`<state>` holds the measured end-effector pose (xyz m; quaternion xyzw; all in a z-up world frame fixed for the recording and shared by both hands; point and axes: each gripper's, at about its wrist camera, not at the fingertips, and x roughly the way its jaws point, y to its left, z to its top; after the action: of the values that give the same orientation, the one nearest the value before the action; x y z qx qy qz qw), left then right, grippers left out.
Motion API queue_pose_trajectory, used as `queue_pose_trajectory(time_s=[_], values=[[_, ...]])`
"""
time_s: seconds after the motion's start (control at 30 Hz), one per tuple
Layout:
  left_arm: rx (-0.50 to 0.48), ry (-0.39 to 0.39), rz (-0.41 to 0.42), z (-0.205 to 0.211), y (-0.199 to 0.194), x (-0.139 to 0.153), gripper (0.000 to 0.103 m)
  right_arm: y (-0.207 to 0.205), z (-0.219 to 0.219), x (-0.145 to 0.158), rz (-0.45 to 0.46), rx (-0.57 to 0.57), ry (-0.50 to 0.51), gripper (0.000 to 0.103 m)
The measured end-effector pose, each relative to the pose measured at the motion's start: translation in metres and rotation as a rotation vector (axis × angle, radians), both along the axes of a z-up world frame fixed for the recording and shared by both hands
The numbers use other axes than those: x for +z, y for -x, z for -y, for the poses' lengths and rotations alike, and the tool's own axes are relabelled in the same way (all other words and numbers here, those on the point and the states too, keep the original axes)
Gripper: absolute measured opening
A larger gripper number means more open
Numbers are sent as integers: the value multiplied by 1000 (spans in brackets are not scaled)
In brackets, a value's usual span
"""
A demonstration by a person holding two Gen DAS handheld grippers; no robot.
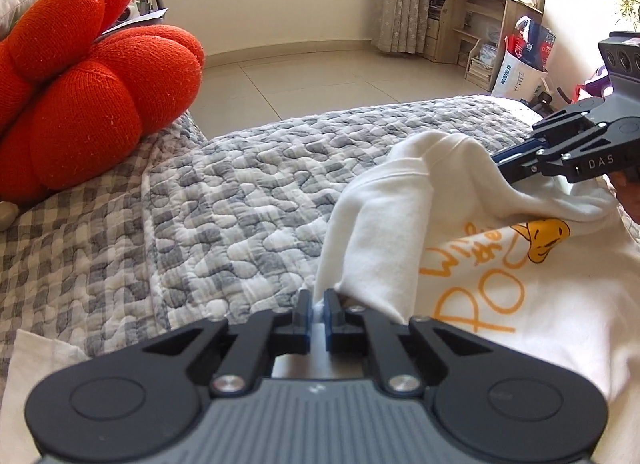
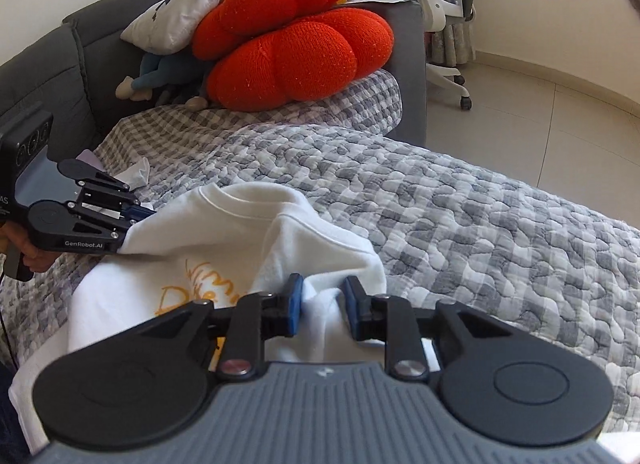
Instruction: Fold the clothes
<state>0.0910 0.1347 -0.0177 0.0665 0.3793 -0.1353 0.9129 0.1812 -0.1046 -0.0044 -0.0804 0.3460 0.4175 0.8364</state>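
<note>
A white sweatshirt (image 2: 248, 232) with orange lettering and a yellow cartoon print (image 1: 540, 238) lies on a grey-and-white checked quilt (image 1: 240, 199) over the sofa, its upper part lifted and doubled toward the print. The left tongs (image 1: 316, 306) are narrow, pinching a fold of its fabric; the right tongs (image 2: 320, 300) clamp a thicker bunch near the shoulder. An orange knitted cushion (image 2: 296, 51) sits behind on the sofa. By the wooden shelves, a white paper bag (image 1: 518, 75) holds red packages

We count one white sweatshirt (image 2: 224, 223), one red knitted cushion (image 2: 296, 51), one grey pillow (image 2: 180, 11), two claws: left (image 1: 316, 304), right (image 2: 322, 304).
</note>
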Motion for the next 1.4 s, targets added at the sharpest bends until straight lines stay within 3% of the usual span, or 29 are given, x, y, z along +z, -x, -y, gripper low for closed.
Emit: queue_pose_trajectory(time_s=[0.07,0.13,0.2,0.23,0.33,0.4,0.43,0.53,0.6,0.7,0.8,0.9,0.97,1.03,1.1,1.17,1.2,1.23,1.4], values=[[29,-21,36,0,0,4,3,4,0,6,66,-22,22,16],[79,-26,91,-3,-1,16,3,11,3,16,199,-60,51,15],[145,-18,179,-10,1,33,3,22,7,34,338,-110,44,14],[200,-14,261,-14,5,46,3,30,11,46,425,-143,13,14],[328,-33,406,-21,4,67,3,42,17,66,588,-224,-72,14],[354,-47,387,-22,1,60,1,36,9,54,634,-257,-3,16],[364,-54,373,-23,0,56,1,33,5,48,655,-273,35,22],[395,-75,333,-25,-4,44,5,8,-1,14,581,-346,219,31],[415,-89,306,-26,-7,36,5,0,11,11,533,-356,205,31],[446,-109,265,-28,-12,23,6,-7,33,24,464,-392,110,46],[439,-31,211,-30,-18,17,9,-22,53,23,302,-420,40,47],[429,51,157,-32,-24,12,23,-33,55,6,184,-423,66,47],[425,57,126,-29,-31,5,30,-37,53,-5,117,-391,70,47],[422,33,91,-24,-37,-3,30,-39,49,-14,52,-353,95,47],[399,-10,93,-17,-39,-11,23,-36,42,-20,41,-315,141,47],[361,-29,113,-11,-38,-13,1,-34,40,-21,71,-319,158,35],[355,-38,124,-9,-37,-13,1,-33,39,-20,84,-329,159,16],[352,-42,142,-9,-36,-10,1,-34,38,-20,101,-336,163,9],[413,33,341,-24,-19,32,1,-11,42,15,391,-400,127,5]])
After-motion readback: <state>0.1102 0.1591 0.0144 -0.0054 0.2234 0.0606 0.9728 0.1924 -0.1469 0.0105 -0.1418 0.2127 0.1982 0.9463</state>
